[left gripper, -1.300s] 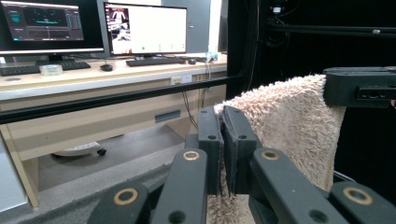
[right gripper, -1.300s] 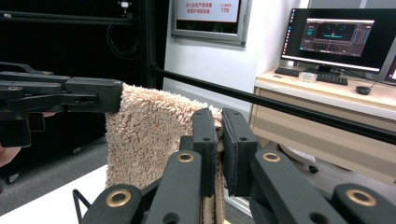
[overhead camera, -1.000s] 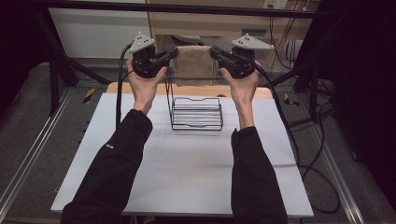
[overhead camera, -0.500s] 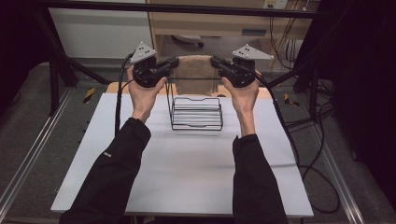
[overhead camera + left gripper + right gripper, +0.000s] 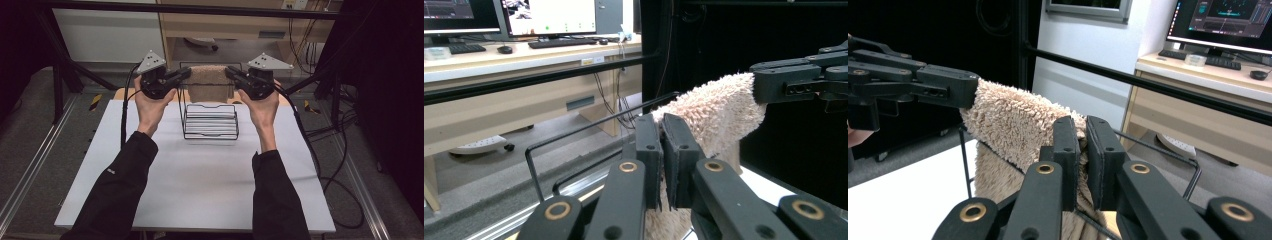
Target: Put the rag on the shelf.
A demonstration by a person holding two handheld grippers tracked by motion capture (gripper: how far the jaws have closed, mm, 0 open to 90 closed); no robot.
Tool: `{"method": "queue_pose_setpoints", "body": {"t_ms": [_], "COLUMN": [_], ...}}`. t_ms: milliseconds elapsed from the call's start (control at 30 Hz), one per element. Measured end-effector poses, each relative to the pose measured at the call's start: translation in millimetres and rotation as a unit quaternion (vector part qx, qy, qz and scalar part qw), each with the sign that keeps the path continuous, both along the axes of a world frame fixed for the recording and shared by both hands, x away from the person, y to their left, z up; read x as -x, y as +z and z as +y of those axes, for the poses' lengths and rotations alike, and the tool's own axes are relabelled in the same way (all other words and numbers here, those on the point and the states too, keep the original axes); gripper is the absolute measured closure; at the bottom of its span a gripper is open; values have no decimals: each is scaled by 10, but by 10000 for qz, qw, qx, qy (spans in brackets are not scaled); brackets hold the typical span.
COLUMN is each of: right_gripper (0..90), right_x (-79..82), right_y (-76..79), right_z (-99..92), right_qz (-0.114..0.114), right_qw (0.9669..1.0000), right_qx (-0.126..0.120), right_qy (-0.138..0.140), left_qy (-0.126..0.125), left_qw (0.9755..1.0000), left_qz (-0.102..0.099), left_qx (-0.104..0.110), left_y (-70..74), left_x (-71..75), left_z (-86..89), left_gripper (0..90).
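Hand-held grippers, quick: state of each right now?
Left hand-held gripper: closed on the beige towel.
Right hand-held gripper: closed on the towel's other end.

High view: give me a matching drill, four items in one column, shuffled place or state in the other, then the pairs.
Items:
1. towel
2. wire rack
3. left hand-held gripper
4. right hand-held gripper

Place or state:
A. stands on the white table, black, between the two hands
B. shut on the towel's left end
C. beige and fluffy, stretched between both grippers over the rack's far bar
D. shut on the towel's right end

Pairs: 1-C, 2-A, 3-B, 4-D
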State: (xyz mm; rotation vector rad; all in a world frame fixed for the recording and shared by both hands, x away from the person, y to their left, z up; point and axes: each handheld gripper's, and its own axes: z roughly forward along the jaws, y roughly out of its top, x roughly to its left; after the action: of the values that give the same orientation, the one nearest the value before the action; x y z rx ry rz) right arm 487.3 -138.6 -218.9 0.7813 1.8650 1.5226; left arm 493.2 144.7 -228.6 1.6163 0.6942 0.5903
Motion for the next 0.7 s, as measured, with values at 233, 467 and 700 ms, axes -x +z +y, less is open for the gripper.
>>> {"method": "queue_pose_setpoints", "body": {"t_ms": [233,467,700], "right_gripper": [838,839,837], "right_x": [78,130,161], "right_y": [-54,-133,-181], "right_z": [-7,-31,-50], "right_qz": [146,237,350], "right_qw": [9999,9996,9992], "right_qx": [55,19,39], "right_qy": [37,118,192], "left_qy": [-66,-77,-155], "left_qw": [9998,9993,9988], "left_qz": [132,305,378], "left_qx": [-93,-209,-286], "left_y": [-27,-45,-93], "left_x": [62,121,163], "left_z": [5,-2,5], "left_gripper": [857,847,828]}}
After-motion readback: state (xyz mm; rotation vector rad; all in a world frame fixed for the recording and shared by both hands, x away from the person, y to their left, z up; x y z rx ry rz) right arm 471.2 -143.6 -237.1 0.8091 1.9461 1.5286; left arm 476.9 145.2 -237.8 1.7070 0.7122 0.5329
